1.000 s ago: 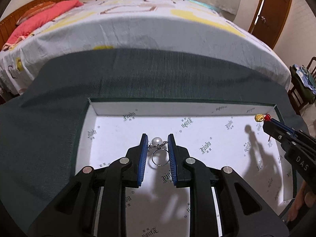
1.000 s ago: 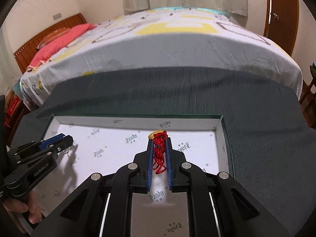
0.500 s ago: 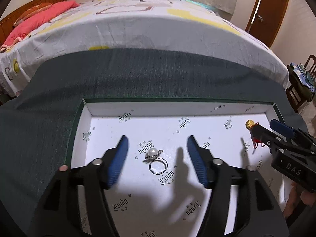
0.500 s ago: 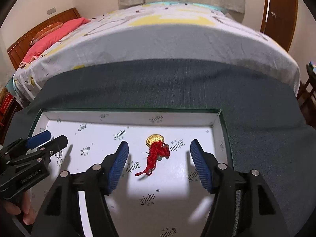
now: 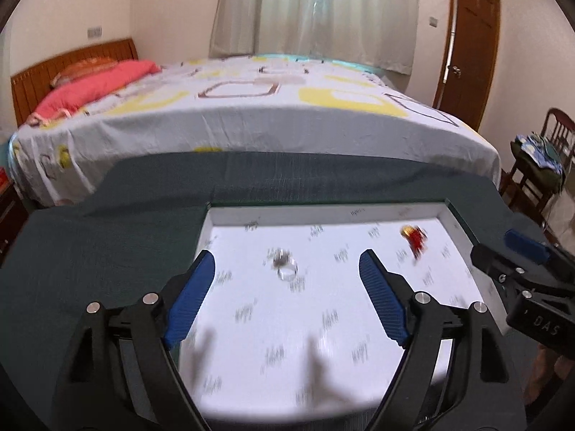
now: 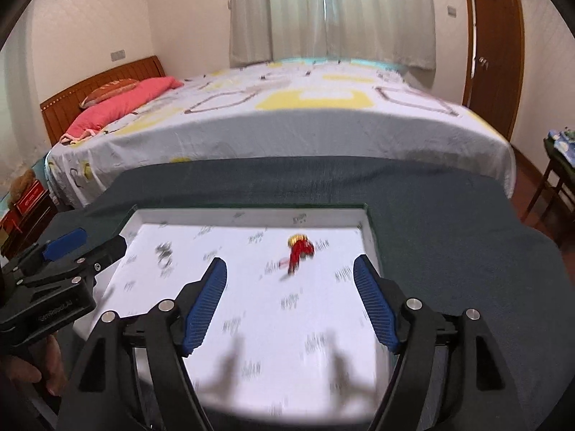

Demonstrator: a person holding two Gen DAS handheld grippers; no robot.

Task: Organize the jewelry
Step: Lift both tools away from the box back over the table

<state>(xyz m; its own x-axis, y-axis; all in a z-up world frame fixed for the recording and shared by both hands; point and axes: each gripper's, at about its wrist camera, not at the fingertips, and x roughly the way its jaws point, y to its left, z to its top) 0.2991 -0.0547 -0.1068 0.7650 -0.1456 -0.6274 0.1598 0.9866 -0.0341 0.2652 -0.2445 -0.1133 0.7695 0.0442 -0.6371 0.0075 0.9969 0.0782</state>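
A pearl ring point(image 5: 285, 265) lies in the white-lined box point(image 5: 323, 212), left of middle; it also shows in the right wrist view point(image 6: 165, 255). A red cord charm with a gold bead point(image 5: 415, 237) lies near the box's right wall, and shows in the right wrist view point(image 6: 300, 248). My left gripper point(image 5: 287, 280) is open and empty, raised above the ring. My right gripper point(image 6: 290, 280) is open and empty, raised above the charm. Each gripper appears at the edge of the other's view, the left point(image 6: 64, 251) and the right point(image 5: 517, 251).
The box point(image 6: 251, 213) sits on a dark green cloth point(image 5: 107, 244) over a table. A bed point(image 5: 251, 107) with a patterned sheet and pink pillow stands behind. A wooden door point(image 5: 470, 46) and a chair point(image 5: 539, 165) are at the right.
Both grippers let go of their pieces, the ring and the charm, and opened wide. Since then both have lifted and pulled back from the box; the views are blurred by motion.
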